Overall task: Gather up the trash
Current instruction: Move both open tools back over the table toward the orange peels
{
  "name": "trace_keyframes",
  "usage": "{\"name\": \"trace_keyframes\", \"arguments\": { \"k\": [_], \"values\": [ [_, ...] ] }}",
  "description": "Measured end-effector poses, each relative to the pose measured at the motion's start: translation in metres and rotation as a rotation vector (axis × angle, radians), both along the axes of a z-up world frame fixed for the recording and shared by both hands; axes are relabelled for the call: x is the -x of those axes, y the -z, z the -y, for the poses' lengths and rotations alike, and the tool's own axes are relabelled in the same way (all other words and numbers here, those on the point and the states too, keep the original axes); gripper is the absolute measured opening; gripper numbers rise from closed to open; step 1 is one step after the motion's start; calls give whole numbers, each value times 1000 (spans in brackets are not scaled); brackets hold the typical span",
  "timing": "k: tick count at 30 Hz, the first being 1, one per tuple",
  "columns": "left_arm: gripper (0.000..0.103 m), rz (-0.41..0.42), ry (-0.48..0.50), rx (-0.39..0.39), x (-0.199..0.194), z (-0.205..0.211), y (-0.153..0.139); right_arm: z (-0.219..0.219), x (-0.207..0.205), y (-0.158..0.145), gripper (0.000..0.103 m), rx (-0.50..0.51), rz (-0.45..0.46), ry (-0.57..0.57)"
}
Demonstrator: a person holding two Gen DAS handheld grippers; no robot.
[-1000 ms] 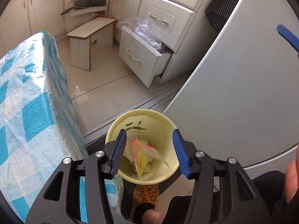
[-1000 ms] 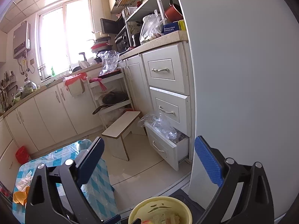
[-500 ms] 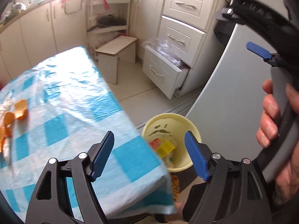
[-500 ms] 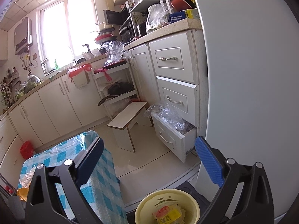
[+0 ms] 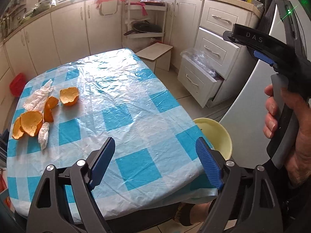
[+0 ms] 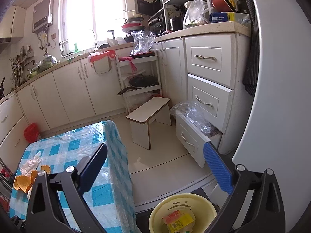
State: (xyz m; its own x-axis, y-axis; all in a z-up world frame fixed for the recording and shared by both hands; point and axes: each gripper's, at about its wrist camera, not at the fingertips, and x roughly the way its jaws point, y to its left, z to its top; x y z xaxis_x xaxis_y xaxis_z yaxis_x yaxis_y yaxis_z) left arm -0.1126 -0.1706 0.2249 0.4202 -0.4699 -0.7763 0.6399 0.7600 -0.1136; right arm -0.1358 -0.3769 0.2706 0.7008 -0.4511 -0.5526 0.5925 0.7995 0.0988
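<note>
Wrappers — yellow and red packaging (image 6: 179, 221) — already lie inside the pale yellow bin (image 6: 206, 203) at the bottom centre of the right wrist view, so part of the collecting looks done. What is left sits at the left of the left wrist view: several orange peels (image 5: 31, 123) and crumpled white tissues (image 5: 38, 99) clustered near the far left edge of the blue-checked surface (image 5: 136, 104); the rest of that surface is bare. In that same view the bin (image 5: 219, 136) shows only as a rim peeking out past the surface's lower right corner.

The left gripper (image 5: 155, 163) has just been opening its jaws; they stand wide and released, nothing between them, over the near middle of the surface and well apart from the peels. The right gripper (image 6: 155, 169) also has its jaws spread and empty, looking over the bin towards the cabinets.

My judgement — roughly midway: one batch binned, the peel-and-tissue pile untouched.
</note>
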Motion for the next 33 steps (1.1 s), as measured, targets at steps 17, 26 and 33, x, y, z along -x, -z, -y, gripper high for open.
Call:
{"name": "trace_keyframes", "arguments": {
  "k": [17, 26, 33],
  "values": [
    [81, 89, -395, -19, -59, -136, 2, -48, -48, 18, 95, -17, -82, -157],
    [81, 127, -539, -57, -109, -200, 8, -68, -66, 30, 95, -20, -140, -237],
    [81, 150, -482, -106, -142, -190, 18, -95, -82, 39, 95, 3, -189, -318]
  ]
}}
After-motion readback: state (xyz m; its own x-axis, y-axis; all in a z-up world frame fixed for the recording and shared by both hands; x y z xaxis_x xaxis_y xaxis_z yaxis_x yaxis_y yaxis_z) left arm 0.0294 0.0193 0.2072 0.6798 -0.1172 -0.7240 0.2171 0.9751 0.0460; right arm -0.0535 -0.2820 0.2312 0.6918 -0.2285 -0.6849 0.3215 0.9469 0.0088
